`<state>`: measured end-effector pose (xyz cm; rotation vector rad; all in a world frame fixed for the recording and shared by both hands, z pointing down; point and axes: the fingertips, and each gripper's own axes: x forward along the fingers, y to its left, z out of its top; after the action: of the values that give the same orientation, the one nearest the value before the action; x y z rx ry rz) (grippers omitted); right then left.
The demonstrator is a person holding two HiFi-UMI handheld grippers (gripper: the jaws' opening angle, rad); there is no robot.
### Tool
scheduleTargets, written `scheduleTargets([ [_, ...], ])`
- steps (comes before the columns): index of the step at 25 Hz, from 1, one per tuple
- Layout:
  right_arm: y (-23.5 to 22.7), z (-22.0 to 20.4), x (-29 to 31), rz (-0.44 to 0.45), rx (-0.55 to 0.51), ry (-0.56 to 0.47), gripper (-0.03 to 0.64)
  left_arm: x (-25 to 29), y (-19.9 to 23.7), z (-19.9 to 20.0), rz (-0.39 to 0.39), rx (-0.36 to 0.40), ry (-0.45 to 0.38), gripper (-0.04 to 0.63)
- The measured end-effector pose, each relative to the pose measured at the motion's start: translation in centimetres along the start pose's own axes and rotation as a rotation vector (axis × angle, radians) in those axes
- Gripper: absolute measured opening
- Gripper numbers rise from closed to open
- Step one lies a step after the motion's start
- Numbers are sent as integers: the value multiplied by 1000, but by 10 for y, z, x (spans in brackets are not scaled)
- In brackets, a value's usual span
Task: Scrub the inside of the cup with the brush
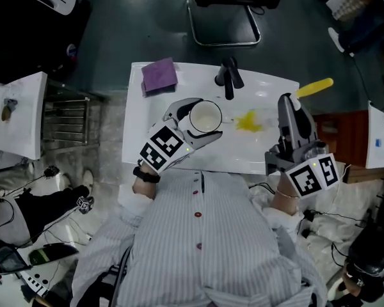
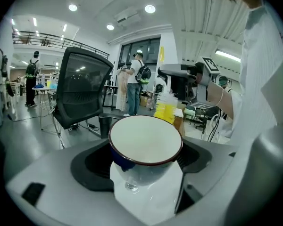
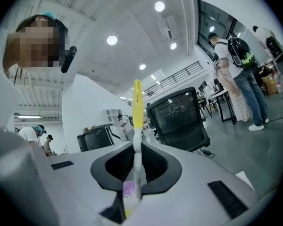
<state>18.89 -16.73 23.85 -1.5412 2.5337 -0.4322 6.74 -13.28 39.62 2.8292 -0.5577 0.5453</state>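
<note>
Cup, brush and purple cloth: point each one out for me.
cup point(image 1: 205, 116), head view, on its white inside.
brush point(image 3: 137, 107), right gripper view, on the yellow end of its handle.
purple cloth point(image 1: 159, 75), head view, on the cloth's middle.

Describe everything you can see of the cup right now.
The cup looks like enamel: white inside, dark blue outside, with a thin dark red rim. It is round and empty, and the inside looks clean. The left gripper grips it between its jaws over the white table, tilted with its mouth toward the person. Nothing is inside it; whether its base touches the table I can't tell.
</note>
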Motion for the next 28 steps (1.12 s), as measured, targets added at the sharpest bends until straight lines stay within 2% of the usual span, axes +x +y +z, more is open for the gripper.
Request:
scheduleTargets([
  [9, 21, 42, 13, 50, -58, -79, 58, 0, -8, -5, -33, 13, 32, 402],
  [16, 83, 71, 24, 212, -87, -155, 57, 5, -15, -3, -45, 26, 38, 402],
  [21, 123, 54, 29, 315, -119, -105, 57, 4, -21, -1, -45, 22, 36, 402],
  [28, 138, 8, 35, 350, -135, 14, 58, -4, -29, 0, -42, 35, 35, 402],
])
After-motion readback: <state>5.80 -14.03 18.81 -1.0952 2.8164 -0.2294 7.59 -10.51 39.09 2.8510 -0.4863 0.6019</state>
